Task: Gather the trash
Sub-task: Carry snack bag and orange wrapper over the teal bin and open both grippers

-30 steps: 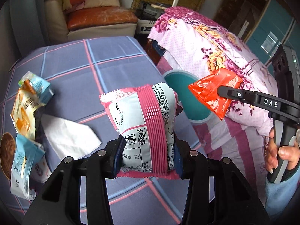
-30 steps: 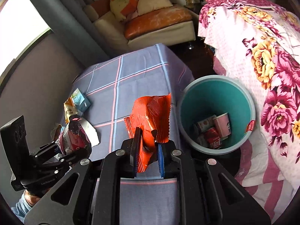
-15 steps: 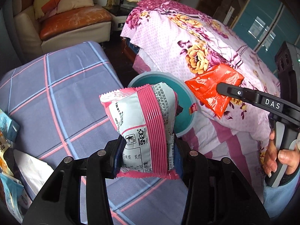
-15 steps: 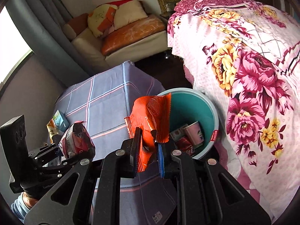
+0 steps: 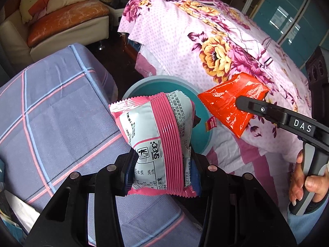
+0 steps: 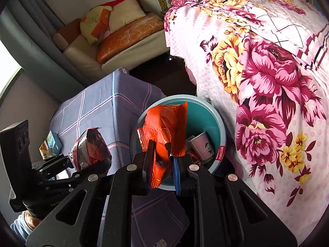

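Note:
My left gripper is shut on a pink and white snack bag, held above the table edge in front of the teal trash bin. My right gripper is shut on a red wrapper, held over the bin's near rim. The red wrapper and the right gripper also show in the left wrist view, just right of the bin. The snack bag and the left gripper show in the right wrist view at the left. Cups and cartons lie inside the bin.
A table with a purple checked cloth stands left of the bin. More wrappers lie on its far side. A bed with a pink flowered cover is close on the right. A sofa with cushions is behind.
Both grippers have moved right, away from the table and toward the bin, each keeping its wrapper. The right gripper's red wrapper is now over the bin.

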The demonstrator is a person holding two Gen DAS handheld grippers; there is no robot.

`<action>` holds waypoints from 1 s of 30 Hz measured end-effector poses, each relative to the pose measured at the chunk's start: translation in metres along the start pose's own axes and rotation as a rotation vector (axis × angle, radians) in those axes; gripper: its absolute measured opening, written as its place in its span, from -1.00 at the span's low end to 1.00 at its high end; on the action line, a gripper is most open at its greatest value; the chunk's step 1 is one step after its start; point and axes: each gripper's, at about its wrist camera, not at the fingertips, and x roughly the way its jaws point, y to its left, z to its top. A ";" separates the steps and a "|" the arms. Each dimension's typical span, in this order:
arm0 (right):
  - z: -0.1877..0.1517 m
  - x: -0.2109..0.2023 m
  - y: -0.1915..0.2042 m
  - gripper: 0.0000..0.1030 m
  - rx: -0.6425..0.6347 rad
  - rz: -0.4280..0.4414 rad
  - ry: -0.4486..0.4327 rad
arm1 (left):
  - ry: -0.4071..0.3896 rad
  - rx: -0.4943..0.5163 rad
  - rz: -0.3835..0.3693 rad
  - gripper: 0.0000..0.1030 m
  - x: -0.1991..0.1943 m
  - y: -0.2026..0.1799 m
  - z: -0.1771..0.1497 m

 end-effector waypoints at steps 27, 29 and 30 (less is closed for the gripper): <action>0.015 0.042 -0.017 -0.61 0.031 -0.038 0.059 | 0.011 -0.050 -0.010 0.73 0.028 0.016 0.017; 0.015 0.043 -0.015 -0.55 0.030 -0.039 0.064 | 0.009 -0.057 -0.006 0.74 0.025 0.020 0.014; 0.015 0.043 -0.014 -0.52 0.028 -0.041 0.066 | 0.009 -0.061 -0.005 0.75 0.024 0.022 0.013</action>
